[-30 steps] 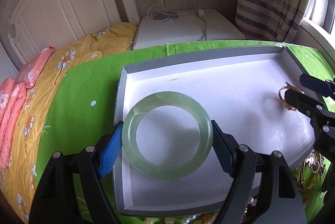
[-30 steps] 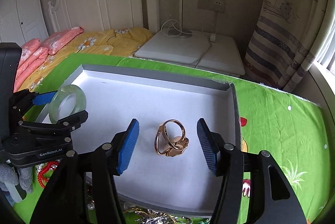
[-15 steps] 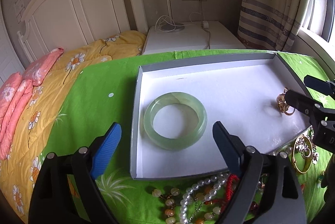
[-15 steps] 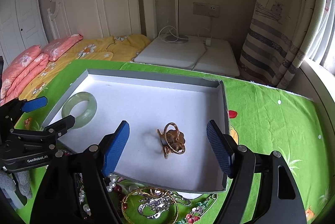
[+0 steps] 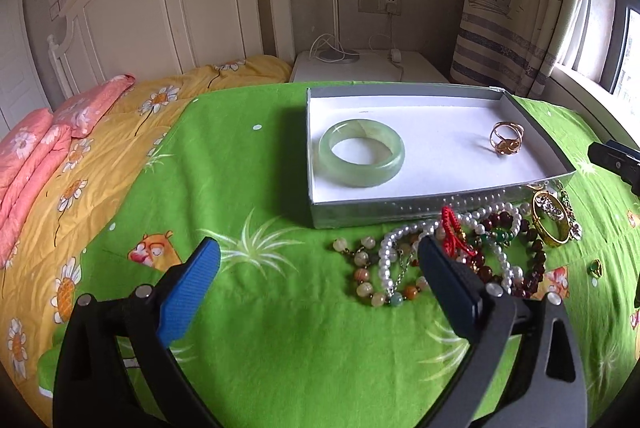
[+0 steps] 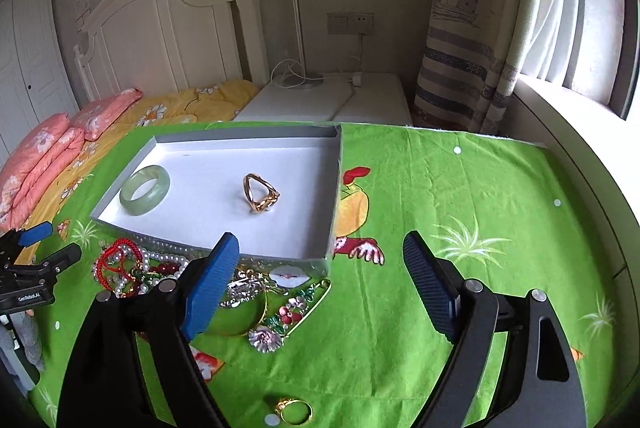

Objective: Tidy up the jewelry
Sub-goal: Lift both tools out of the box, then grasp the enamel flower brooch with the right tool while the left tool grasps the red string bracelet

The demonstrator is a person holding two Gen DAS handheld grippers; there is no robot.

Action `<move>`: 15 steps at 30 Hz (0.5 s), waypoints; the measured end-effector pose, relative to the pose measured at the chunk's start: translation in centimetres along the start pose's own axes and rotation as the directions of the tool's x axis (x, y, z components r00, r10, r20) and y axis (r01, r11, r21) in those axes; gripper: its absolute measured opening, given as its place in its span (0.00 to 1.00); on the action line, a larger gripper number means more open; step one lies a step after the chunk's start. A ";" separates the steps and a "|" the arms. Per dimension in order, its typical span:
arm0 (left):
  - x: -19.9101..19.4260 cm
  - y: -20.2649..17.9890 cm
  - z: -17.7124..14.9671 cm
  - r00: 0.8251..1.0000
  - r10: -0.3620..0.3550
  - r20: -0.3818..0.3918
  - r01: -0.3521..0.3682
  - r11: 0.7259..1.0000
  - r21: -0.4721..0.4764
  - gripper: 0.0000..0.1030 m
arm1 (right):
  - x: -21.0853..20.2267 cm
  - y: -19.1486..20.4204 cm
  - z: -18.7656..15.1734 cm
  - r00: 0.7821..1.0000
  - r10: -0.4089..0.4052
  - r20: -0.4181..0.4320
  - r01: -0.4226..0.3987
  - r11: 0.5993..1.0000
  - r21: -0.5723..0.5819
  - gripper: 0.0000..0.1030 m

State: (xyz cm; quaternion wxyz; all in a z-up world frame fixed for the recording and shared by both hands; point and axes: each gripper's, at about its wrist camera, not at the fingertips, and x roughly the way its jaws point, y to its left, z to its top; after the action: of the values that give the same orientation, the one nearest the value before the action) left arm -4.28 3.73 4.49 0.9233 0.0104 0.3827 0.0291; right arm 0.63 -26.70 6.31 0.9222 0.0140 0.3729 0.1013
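A shallow white tray lies on the green cloth. In it lie a pale green jade bangle at the left and a gold ring at the right. A heap of bead and pearl strings, a gold bangle and brooches lies before the tray's front wall. My left gripper is open and empty, short of the heap. My right gripper is open and empty above the brooches.
A small gold ring with a green stone lies alone on the cloth near me. A yellow quilt, pink pillows and a white headboard are at the left. A white bedside cabinet stands behind.
Both grippers have let go and drawn back out of the tray toward me. The jade bangle and the gold ring stay in the tray. The heap of jewelry has come into view.
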 end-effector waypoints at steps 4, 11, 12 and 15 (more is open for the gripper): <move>-0.2 1.8 -2.3 0.999 -0.026 -0.032 0.024 0.997 -0.067 0.95 | -0.4 -1.8 -2.6 0.999 -0.014 -0.041 0.016 0.999 0.045 0.79; -0.1 2.1 -4.0 0.997 -0.053 -0.052 0.049 0.995 -0.083 0.95 | 0.2 -0.5 -4.2 0.996 -0.011 -0.091 0.009 1.000 -0.024 0.79; 0.1 2.0 -4.0 0.997 -0.057 -0.060 0.052 0.996 -0.079 0.95 | 0.4 -0.1 -4.2 0.994 -0.002 -0.105 -0.003 0.999 -0.045 0.79; 0.8 2.0 -4.0 0.993 -0.068 -0.097 0.060 0.994 -0.088 0.95 | 1.3 1.3 -4.6 0.990 0.001 -0.145 -0.017 0.994 -0.111 0.74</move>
State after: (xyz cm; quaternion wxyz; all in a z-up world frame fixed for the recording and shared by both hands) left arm -6.61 5.77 1.15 0.9031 -0.0425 0.4270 0.0163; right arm -1.82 -25.41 2.22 0.8917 -0.0436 0.4322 0.1269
